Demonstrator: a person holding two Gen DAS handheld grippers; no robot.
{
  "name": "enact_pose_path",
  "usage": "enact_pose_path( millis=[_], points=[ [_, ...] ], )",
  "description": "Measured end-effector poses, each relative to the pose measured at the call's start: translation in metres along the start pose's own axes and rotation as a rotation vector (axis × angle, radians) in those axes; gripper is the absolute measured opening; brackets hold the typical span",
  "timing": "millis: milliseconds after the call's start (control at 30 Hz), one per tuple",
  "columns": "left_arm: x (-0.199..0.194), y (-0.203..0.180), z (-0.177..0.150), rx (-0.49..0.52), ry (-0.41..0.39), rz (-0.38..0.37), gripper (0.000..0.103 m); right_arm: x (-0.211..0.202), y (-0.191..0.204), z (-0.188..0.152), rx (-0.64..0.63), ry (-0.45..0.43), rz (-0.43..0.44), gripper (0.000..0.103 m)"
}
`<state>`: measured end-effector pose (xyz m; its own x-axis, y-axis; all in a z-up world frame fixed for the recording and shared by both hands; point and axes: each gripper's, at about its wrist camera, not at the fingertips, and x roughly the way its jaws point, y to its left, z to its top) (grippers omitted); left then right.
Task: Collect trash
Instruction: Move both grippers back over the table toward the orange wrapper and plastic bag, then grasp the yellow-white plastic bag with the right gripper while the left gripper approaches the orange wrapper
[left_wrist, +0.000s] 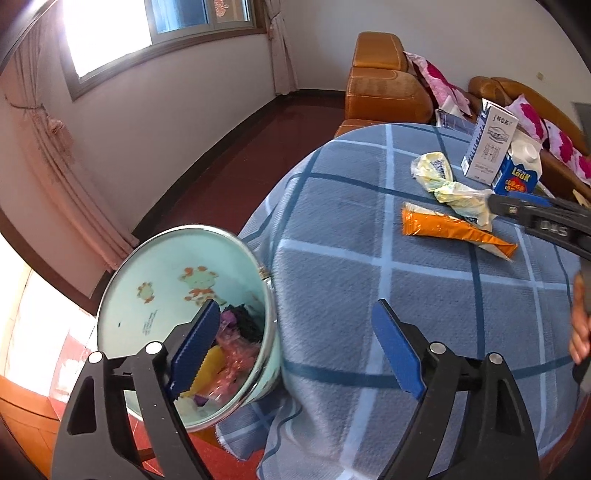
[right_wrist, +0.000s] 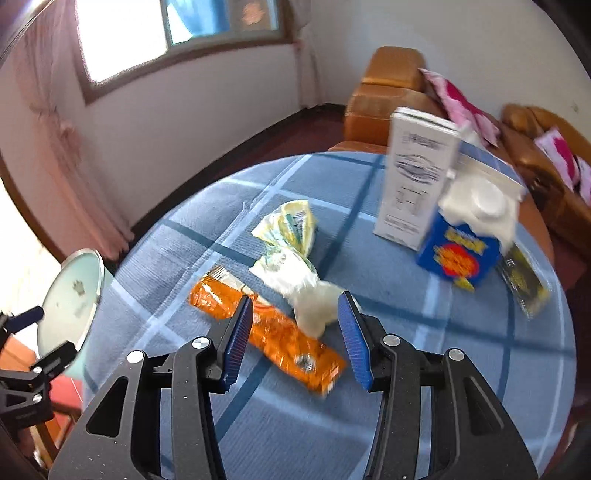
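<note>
A mint-green trash bin (left_wrist: 159, 280) with several wrappers inside stands beside the round table (left_wrist: 369, 229); it also shows in the right wrist view (right_wrist: 70, 291). My left gripper (left_wrist: 295, 350) is open and empty, its left finger over the bin's mouth. On the blue checked cloth lie an orange wrapper (right_wrist: 273, 332), a crumpled yellow-white bag (right_wrist: 295, 258), a white carton (right_wrist: 417, 177), a blue carton (right_wrist: 465, 243) and a dark packet (right_wrist: 524, 284). My right gripper (right_wrist: 295, 343) is open, hovering over the orange wrapper and the bag's end. It also shows in the left wrist view (left_wrist: 517, 214).
An orange sofa (left_wrist: 388, 85) with pink floral cushions (left_wrist: 443, 81) stands behind the table. Dark red floor (left_wrist: 258, 147) runs to the white wall and window. The table's near edge drops beside the bin.
</note>
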<state>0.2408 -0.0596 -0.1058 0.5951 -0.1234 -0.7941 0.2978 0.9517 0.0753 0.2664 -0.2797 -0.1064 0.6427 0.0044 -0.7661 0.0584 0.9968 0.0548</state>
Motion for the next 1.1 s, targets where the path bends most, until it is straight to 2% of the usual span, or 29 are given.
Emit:
enact_pose_path(
  millis=[133,233,267,300,333,467,667,767,833,967,1100],
  points=[
    [0.006,-0.01,0.006,0.013,0.008,-0.001,0.082,0.024,0.002,0.003,-0.068,0.049,-0.015,0.046],
    [0.011,-0.016,0.01,0.022,0.013,-0.004,0.082,0.034,-0.005,-0.001,-0.055,0.078,0.008,0.029],
    [0.013,-0.018,0.011,0.025,0.015,-0.005,0.082,0.036,-0.007,-0.001,-0.051,0.08,0.01,0.021],
    [0.015,-0.021,0.012,0.029,0.017,-0.006,0.082,0.038,-0.011,-0.003,-0.046,0.08,0.008,0.006],
    [0.017,-0.024,0.013,0.032,0.021,-0.008,0.082,0.039,-0.013,-0.004,-0.04,0.082,0.01,0.004],
    [0.022,-0.034,0.015,0.041,0.031,-0.023,0.082,0.031,-0.027,-0.01,0.006,0.057,0.027,0.003],
    [0.025,-0.053,0.019,0.061,0.03,-0.056,0.082,-0.006,-0.055,-0.02,0.057,0.006,-0.005,0.002],
    [0.029,-0.065,0.025,0.056,0.023,-0.094,0.082,-0.033,-0.076,-0.032,0.107,-0.02,-0.039,0.002],
    [0.033,-0.074,0.029,0.05,0.023,-0.127,0.078,-0.048,-0.085,-0.042,0.139,-0.03,-0.057,0.002],
    [0.042,-0.093,0.038,0.034,0.031,-0.176,0.075,-0.069,-0.097,-0.063,0.138,-0.051,-0.131,0.002],
    [0.046,-0.116,0.05,0.032,0.017,-0.185,0.075,-0.076,-0.104,-0.079,0.151,-0.053,-0.16,0.002]
  ],
)
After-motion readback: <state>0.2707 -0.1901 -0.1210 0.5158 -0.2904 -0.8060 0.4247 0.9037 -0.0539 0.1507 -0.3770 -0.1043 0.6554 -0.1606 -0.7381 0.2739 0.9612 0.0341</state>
